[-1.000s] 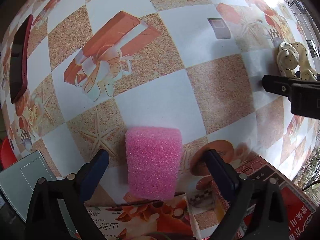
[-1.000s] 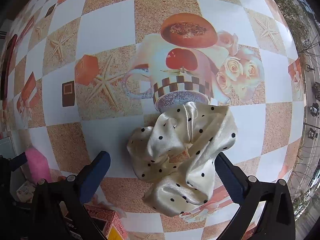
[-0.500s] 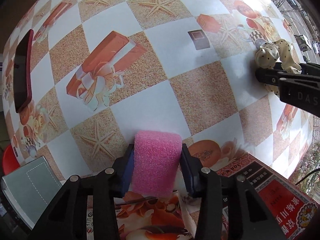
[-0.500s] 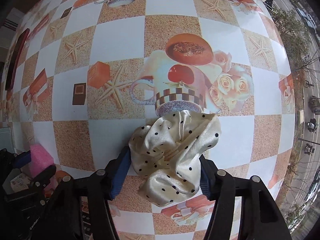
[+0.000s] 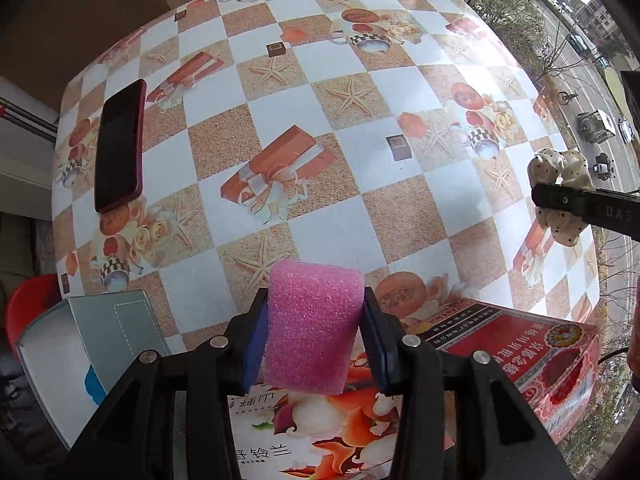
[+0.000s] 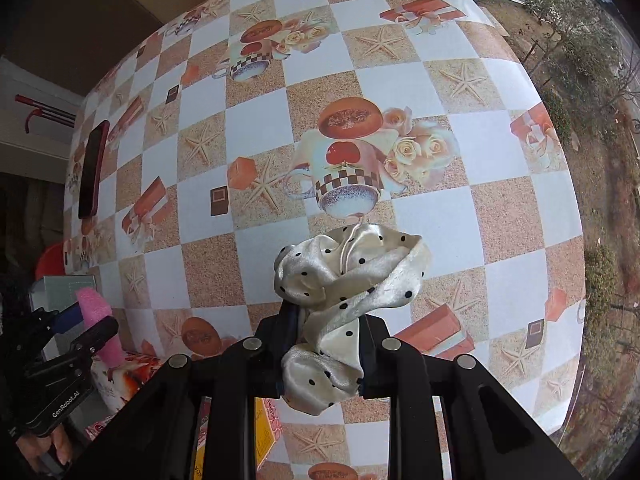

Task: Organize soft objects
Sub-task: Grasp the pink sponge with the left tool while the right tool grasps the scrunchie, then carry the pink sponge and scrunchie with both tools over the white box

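My left gripper (image 5: 314, 338) is shut on a pink foam sponge (image 5: 312, 324) and holds it above the table near the front edge. My right gripper (image 6: 330, 340) is shut on a cream satin scrunchie with black dots (image 6: 344, 280), lifted off the table. The scrunchie also shows in the left wrist view (image 5: 560, 172), pinched by the right gripper at the far right. The sponge shows in the right wrist view (image 6: 98, 320) at the lower left.
A dark phone in a red case (image 5: 120, 144) lies at the table's left. A red printed box (image 5: 540, 364) and a floral box (image 5: 320, 432) sit at the near edge. A grey open box (image 5: 92, 344) stands at the front left. The checkered tablecloth (image 5: 360, 160) covers the table.
Both grippers closed, the left on the sponge and the right on the scrunchie, then both rose, lifting the sponge and the scrunchie off the table.
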The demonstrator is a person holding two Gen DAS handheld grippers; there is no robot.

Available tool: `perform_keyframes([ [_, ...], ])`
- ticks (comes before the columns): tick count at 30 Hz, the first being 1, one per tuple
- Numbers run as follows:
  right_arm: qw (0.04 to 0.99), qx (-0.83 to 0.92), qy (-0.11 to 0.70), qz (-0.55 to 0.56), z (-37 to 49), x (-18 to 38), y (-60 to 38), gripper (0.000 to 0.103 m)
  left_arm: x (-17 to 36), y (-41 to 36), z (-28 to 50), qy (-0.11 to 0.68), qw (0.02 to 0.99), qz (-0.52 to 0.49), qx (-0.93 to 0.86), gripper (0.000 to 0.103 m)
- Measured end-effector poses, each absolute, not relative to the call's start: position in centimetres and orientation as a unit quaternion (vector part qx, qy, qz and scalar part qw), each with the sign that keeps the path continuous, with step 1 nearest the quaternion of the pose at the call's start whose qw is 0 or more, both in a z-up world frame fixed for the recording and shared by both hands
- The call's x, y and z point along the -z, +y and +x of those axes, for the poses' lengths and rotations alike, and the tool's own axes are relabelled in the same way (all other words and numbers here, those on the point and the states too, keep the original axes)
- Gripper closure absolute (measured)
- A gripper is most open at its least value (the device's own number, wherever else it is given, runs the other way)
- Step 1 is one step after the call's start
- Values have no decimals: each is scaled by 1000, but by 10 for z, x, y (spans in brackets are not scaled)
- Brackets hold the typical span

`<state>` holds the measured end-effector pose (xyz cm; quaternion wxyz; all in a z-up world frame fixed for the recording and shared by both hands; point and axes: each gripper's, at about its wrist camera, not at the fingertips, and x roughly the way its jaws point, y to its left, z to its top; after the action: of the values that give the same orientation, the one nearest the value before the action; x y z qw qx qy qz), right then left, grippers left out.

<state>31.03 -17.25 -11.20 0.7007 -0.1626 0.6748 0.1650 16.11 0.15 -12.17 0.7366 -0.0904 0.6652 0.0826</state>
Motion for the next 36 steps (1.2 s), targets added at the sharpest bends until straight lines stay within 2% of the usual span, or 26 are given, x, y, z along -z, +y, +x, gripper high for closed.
perform_keyframes([
  [8, 712, -150, 670, -144, 268, 80, -205, 78, 93, 9, 108, 639, 761, -92, -66, 56],
  [16, 716, -133, 674, -126, 203, 64, -232, 78, 88, -6, 62, 637, 767, -64, -36, 56],
  [26, 697, -143, 688, -141, 124, 66, -232, 78, 80, -25, 2, 633, 773, -39, 11, 56],
  [36, 676, -189, 688, -181, 74, 74, -195, 78, 65, 3, -30, 611, 788, -68, -23, 56],
])
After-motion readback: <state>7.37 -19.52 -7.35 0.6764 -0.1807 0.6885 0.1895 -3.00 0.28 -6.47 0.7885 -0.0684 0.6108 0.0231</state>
